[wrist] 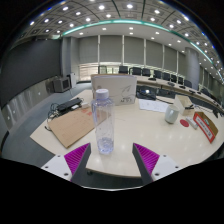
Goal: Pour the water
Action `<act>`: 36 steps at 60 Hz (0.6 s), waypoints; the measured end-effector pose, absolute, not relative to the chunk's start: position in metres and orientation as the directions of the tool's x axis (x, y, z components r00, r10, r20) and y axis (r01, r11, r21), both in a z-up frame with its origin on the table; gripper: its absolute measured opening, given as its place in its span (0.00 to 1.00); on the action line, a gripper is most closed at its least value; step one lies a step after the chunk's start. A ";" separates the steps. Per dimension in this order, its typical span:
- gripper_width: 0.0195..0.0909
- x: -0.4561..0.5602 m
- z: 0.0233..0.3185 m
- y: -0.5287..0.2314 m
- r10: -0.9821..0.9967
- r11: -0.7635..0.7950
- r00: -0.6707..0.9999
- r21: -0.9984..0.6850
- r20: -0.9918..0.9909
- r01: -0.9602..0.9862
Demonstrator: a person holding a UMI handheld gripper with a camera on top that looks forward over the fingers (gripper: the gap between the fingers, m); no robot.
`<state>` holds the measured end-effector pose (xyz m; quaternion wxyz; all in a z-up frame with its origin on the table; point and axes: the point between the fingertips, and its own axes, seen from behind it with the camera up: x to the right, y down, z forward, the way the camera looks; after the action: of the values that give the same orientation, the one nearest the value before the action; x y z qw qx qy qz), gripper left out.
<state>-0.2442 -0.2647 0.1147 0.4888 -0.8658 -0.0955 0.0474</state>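
Note:
A clear plastic water bottle (103, 122) with a white cap stands upright on the pale table (130, 135), just ahead of my fingers and toward the left one. My gripper (112, 158) is open, its purple pads (77, 156) spread wide with nothing between them. A small white cup (171, 115) sits farther off to the right on the same table.
A brown cardboard sheet (72, 125) lies left of the bottle. A white upright board (114, 88) stands behind it. A red packet (205, 125) lies near the cup. Desks, monitors and chairs fill the room beyond.

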 end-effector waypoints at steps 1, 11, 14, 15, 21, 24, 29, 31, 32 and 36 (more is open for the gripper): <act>0.93 -0.249 0.113 -0.260 0.212 -0.497 0.977 -0.859 0.014 0.120; 0.93 -0.273 0.092 -0.196 0.153 -0.454 0.988 -0.889 -0.003 0.068; 0.93 -0.276 0.088 -0.181 0.138 -0.438 0.990 -0.897 -0.004 0.058; 0.92 -0.277 0.086 -0.176 0.134 -0.433 0.991 -0.900 -0.002 0.056; 0.81 -0.279 0.076 -0.150 0.120 -0.413 0.993 -0.908 0.017 0.066; 0.65 -0.282 0.068 -0.143 0.124 -0.416 0.992 -0.907 0.019 0.069; 0.45 -0.288 0.068 -0.139 0.146 -0.393 0.989 -0.917 0.015 0.072; 0.41 -0.289 0.067 -0.139 0.154 -0.386 0.988 -0.918 0.027 0.085; 0.40 -0.290 0.068 -0.139 0.161 -0.382 0.986 -0.920 0.031 0.092; 0.30 -0.292 0.070 -0.138 0.169 -0.378 0.985 -0.921 0.030 0.093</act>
<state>-0.2923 -0.1378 0.0700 0.5519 -0.8294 -0.0790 0.0343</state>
